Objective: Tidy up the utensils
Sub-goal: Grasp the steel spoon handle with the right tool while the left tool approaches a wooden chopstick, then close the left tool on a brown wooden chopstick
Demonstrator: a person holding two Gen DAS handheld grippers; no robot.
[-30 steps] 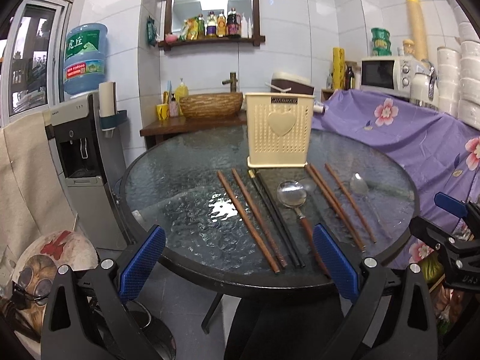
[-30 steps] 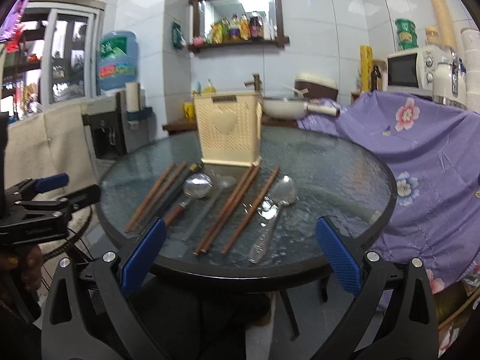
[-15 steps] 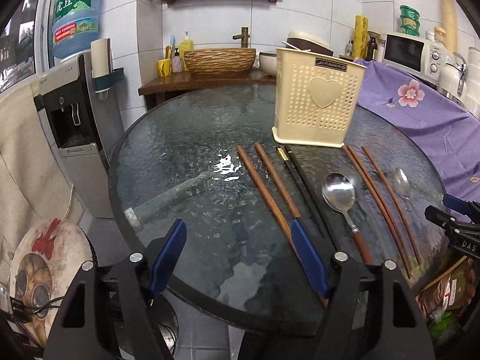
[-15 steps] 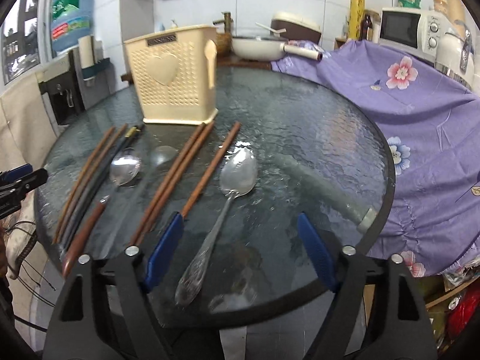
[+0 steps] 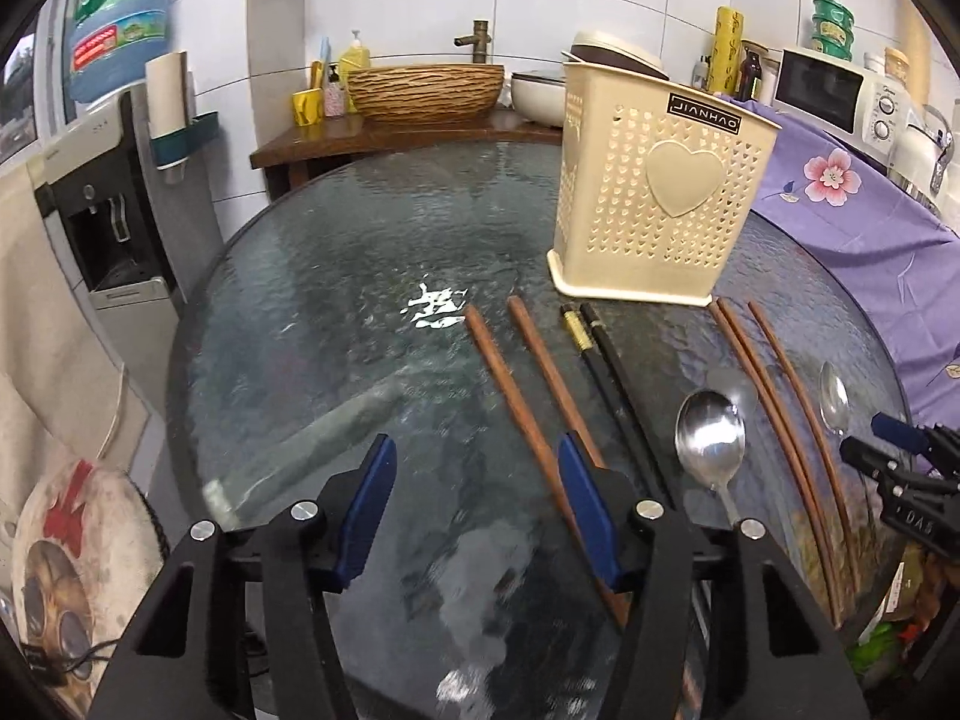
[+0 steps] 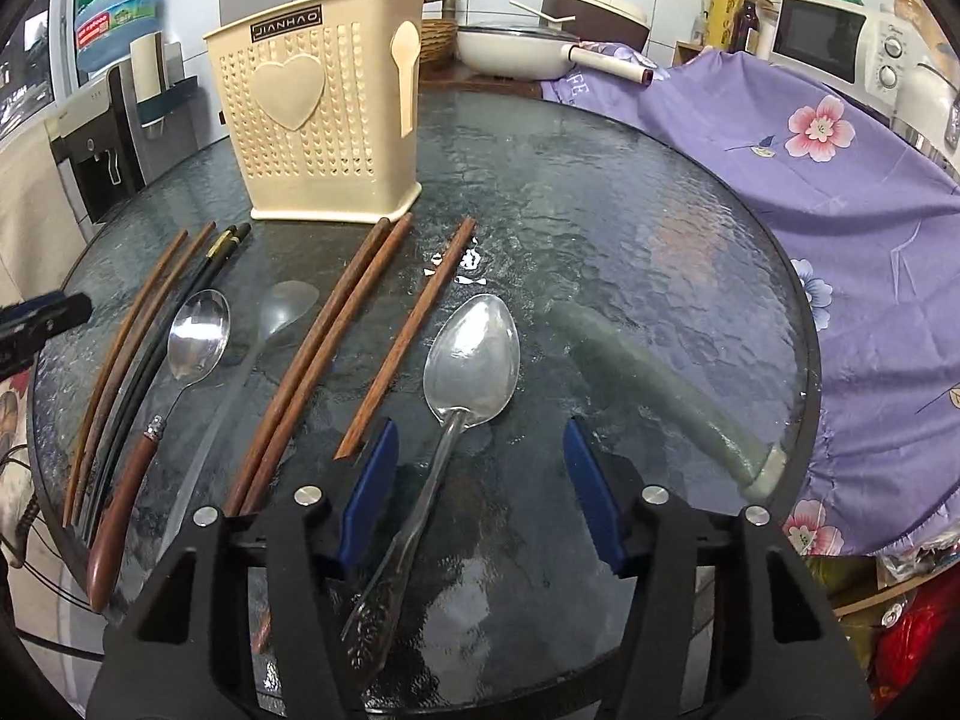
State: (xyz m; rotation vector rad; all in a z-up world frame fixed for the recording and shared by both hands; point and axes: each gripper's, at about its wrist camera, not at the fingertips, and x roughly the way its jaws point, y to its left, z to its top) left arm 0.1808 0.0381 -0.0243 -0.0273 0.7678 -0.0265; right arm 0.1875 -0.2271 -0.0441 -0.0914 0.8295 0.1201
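Over glass table [image 5: 312, 312], left gripper [image 5: 477, 501] closing, apparently on nothing; right gripper [image 6: 480, 480] closing around spoon [image 6: 462, 384], not yet pinching.

Black tongs [image 5: 477, 510], blue pads [image 5: 367, 510], silver screws [image 5: 304, 510]

Even, moderately bright indoor light, white glare patch on the glass counter [image 5: 336, 276] in both views, soft reflections across its ripples, strong fisheye bending and dark vignette at corners, slight blur low in frame.

chopsticks [image 6: 336, 330] and spoons [image 6: 474, 354] lie flat before the upright cream holder [image 6: 324, 114].
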